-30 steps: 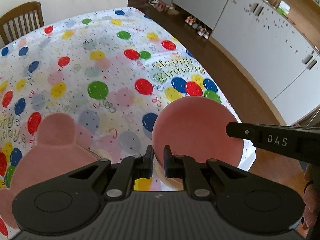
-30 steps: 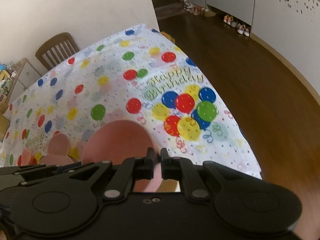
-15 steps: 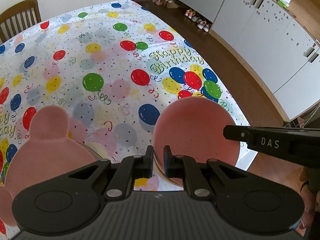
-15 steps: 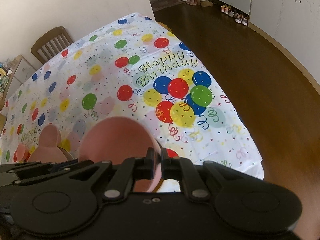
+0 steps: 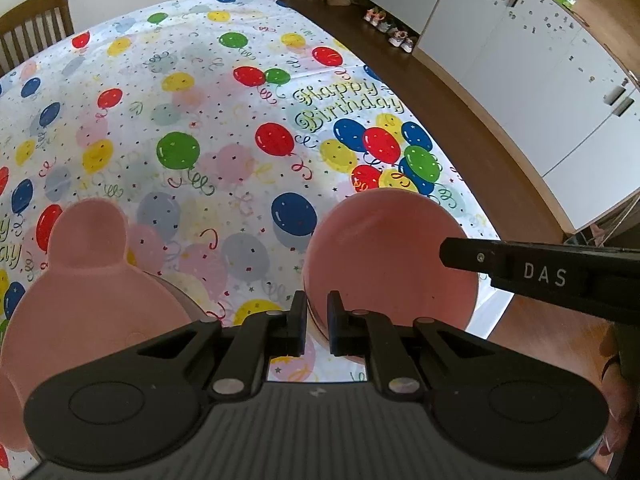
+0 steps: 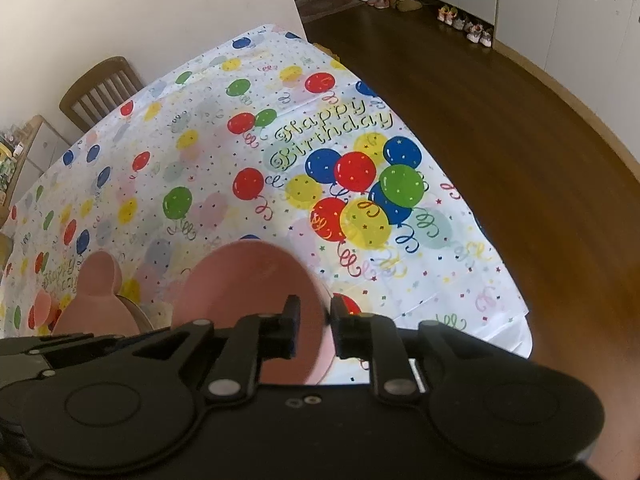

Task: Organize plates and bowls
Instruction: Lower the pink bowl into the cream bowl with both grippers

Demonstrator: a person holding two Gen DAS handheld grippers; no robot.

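Note:
A round pink bowl (image 5: 390, 256) is held above the near right part of the table. My left gripper (image 5: 317, 320) is shut on its near left rim. My right gripper (image 6: 316, 322) is shut on its right rim; the bowl shows in the right wrist view (image 6: 248, 296) too. A pink bear-shaped plate (image 5: 88, 296) with round ears rests at the near left, also in the right wrist view (image 6: 98, 312). The right gripper's black body (image 5: 540, 276) reaches in from the right.
The table wears a balloon "Happy Birthday" cloth (image 5: 224, 128). A wooden chair (image 6: 100, 88) stands at the far side. White cabinets (image 5: 540, 72) and shoes (image 5: 384, 26) line the wooden floor on the right. The table's right edge (image 6: 516, 300) lies close to the bowl.
Both grippers, holding the pink bowl, have risen and tilted a little; more of the table's far side and the balloon cluster now shows beyond the bowl. The bear plate has not moved.

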